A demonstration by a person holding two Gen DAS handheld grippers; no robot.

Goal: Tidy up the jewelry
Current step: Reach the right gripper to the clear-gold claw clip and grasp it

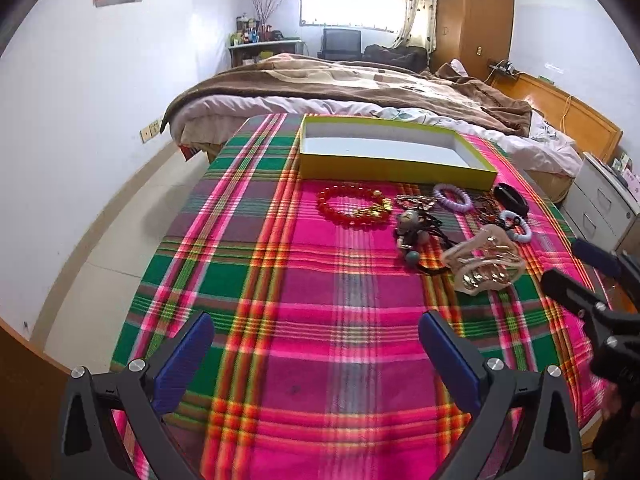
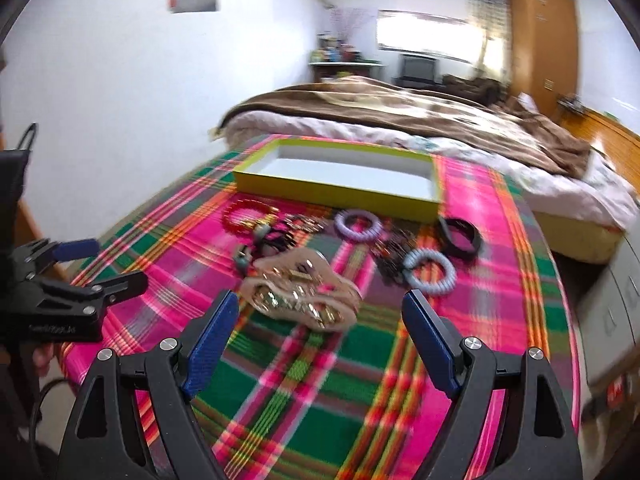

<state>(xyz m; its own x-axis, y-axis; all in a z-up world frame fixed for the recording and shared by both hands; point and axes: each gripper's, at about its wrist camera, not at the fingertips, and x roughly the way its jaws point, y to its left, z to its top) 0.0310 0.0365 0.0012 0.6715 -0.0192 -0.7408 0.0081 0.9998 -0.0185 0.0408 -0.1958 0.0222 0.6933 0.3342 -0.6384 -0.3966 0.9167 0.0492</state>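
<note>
An empty yellow-green box (image 1: 394,167) (image 2: 336,191) lies at the far side of the plaid table. In front of it lie a red bead bracelet (image 1: 352,204) (image 2: 248,212), a purple bracelet (image 1: 453,197) (image 2: 357,224), a pale blue bracelet (image 2: 429,271), a black band (image 1: 511,199) (image 2: 460,238), dark beaded strings (image 1: 416,232) and a beige gold-studded piece (image 1: 482,264) (image 2: 300,296). My left gripper (image 1: 316,340) is open and empty above bare cloth. My right gripper (image 2: 320,320) is open and empty, just short of the beige piece; it also shows in the left wrist view (image 1: 580,272).
The plaid cloth (image 1: 312,280) covers the table. A bed with a brown blanket (image 1: 360,80) stands behind it. White drawers (image 1: 604,200) stand at the right. A white wall and tiled floor are at the left. My left gripper shows at the left edge of the right wrist view (image 2: 80,268).
</note>
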